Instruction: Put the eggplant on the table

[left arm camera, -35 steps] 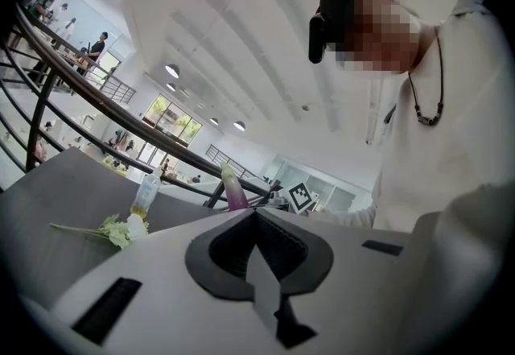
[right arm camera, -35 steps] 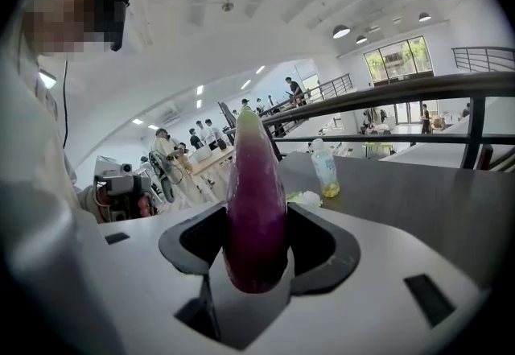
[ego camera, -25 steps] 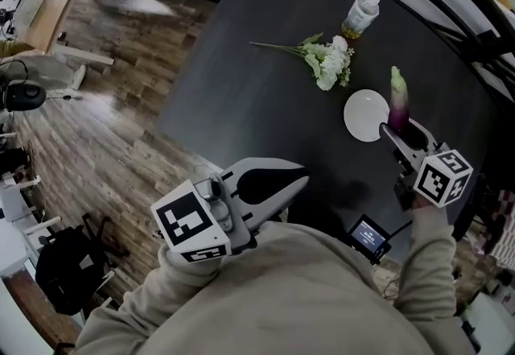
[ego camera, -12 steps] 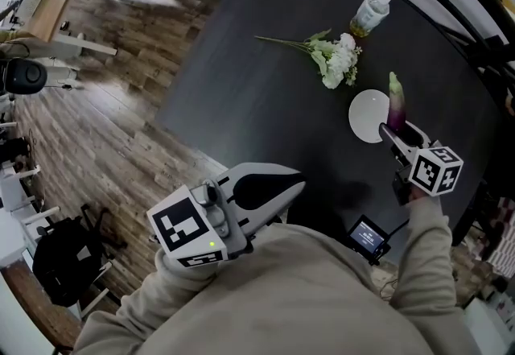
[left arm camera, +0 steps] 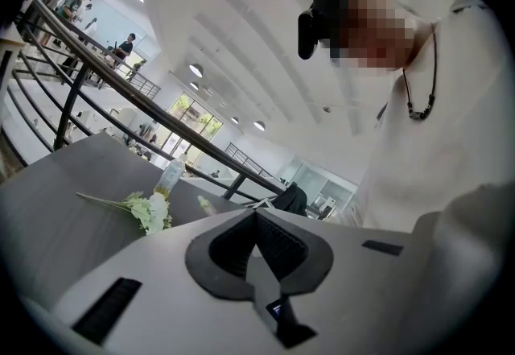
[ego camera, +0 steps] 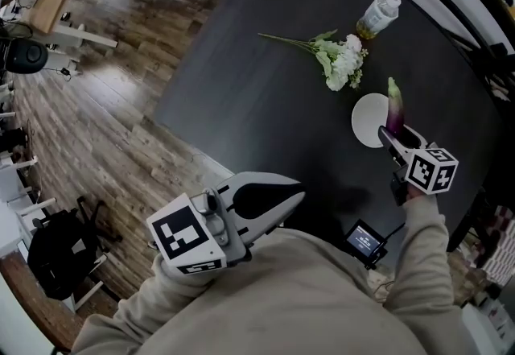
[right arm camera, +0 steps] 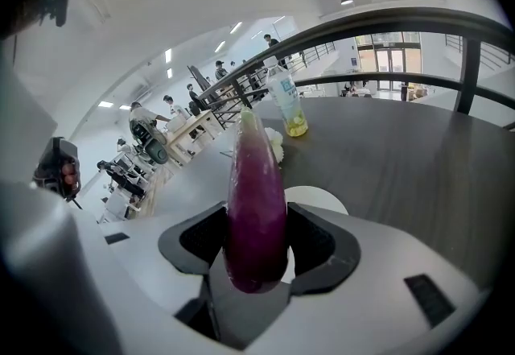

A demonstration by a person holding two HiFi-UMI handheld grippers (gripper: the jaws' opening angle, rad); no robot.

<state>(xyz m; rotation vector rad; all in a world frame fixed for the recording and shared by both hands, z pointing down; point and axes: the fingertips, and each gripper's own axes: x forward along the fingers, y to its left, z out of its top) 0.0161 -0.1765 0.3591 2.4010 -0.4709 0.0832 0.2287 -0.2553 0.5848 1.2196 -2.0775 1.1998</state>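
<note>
**Eggplant in my right fingers, above the dark surface**

My right gripper (ego camera: 400,136) is pinching the long, glossy purple eggplant (right arm camera: 256,192) by its rounded butt end. The fingers (right arm camera: 322,245) are spread wide around that thick part, their ribbed pads pressed against its sides. The pale green stem tip points away from me. In the head view it hangs over the near edge of the small round white plate (ego camera: 368,118), on the matte black surface (ego camera: 241,104). I can't tell whether it touches anything below.

I judge it light and firm, but the skin is smooth and the body tapers, so it could slip forward out of the pads. The thick end is the right place to hold it, with moderate pressure so it doesn't bruise. With most of its length beyond the grip, it will want to tip and roll once released.

My left gripper (ego camera: 299,188) waits close to my chest, fingers pressed together on nothing.
</note>
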